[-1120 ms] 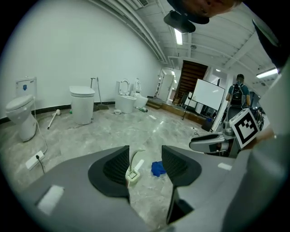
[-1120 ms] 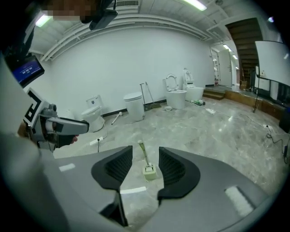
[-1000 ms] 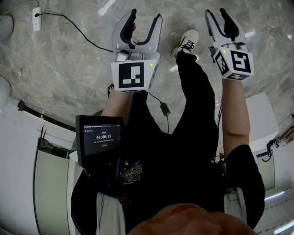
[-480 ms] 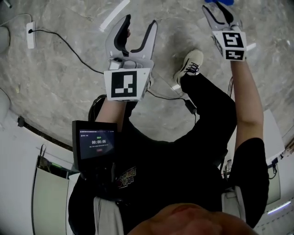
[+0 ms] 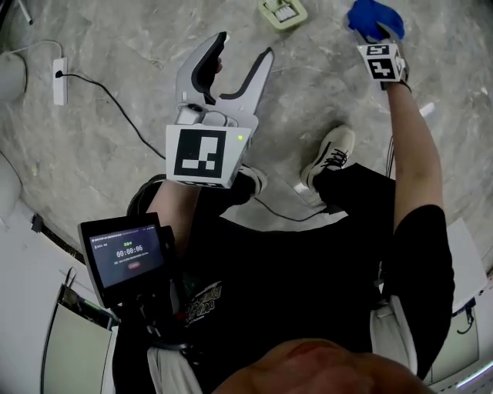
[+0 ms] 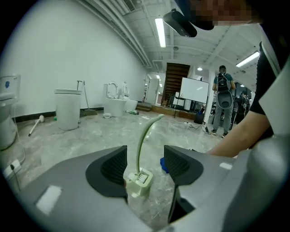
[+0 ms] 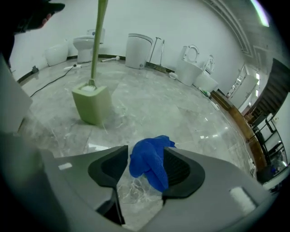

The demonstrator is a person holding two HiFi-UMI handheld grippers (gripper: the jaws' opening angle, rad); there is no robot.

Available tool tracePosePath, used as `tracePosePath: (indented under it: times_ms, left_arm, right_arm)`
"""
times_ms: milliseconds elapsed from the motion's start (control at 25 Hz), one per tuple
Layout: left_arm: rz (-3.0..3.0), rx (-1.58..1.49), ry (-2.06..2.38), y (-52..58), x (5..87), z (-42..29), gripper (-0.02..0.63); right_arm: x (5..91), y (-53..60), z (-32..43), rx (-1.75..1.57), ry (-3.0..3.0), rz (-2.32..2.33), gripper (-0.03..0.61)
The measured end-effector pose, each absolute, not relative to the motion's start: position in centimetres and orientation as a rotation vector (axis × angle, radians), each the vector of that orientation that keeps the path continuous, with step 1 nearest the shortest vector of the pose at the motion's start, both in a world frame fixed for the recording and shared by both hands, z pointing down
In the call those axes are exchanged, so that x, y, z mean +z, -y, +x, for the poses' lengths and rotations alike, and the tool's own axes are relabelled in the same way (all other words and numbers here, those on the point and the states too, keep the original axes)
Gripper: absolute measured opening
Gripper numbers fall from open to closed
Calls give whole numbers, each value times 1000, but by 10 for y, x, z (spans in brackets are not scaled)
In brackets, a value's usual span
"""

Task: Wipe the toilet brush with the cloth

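The left gripper, white with black pads and a marker cube behind them, is held out above the grey marbled stone floor. Its jaws have just been opening and stand spread wide with nothing between them. In the left gripper view the gap frames the pale green toilet brush, which stands apart from the gripper: its thin curved handle rises from a square pale green holder on the floor.

The right gripper reaches far forward and points steeply down at the crumpled bright blue cloth, which lies on the floor. Its jaws have also just been opening. In the right gripper view they are spread, with the blue cloth sitting in the gap between the pads, which are not pressed onto it. Whether the right-hand pad brushes the fabric cannot be told.

From the head view the holder stands near the cloth, to its left, and the two do not touch. In the right gripper view the brush stands upright in its holder, beyond the cloth.

A white power strip with a black cable lies on the floor at the left.
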State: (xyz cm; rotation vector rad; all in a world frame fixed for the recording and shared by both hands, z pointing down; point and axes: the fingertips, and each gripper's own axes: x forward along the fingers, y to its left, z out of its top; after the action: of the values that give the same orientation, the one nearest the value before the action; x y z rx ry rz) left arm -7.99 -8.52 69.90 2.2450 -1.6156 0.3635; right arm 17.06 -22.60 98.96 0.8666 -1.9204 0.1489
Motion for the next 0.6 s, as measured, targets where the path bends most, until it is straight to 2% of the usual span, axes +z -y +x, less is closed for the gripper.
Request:
tracePosePath:
  times_ms: [280, 400, 440, 480, 560, 600]
  left_arm:
    - [2296, 294, 1654, 105, 673, -81, 259]
    - [2346, 371, 1649, 109, 678, -78, 259]
    - [2353, 384, 1647, 111, 681, -77, 259]
    - [2356, 386, 1650, 114, 683, -77, 259]
    - [2353, 377, 1660, 119, 687, -78, 259]
    - [2346, 376, 1661, 121, 689, -79, 259]
  right_arm:
    - [1036, 240, 188, 205, 1788, 796, 282]
    - [1054, 235, 196, 228, 1677, 738, 276]
    - [1059, 233, 197, 246, 1640, 722, 260]
    - [1062, 232, 197, 259, 1610, 709, 194]
    - [1059, 236, 192, 255, 1579, 692, 123]
    - [1054, 239, 186, 241, 1580, 680, 110]
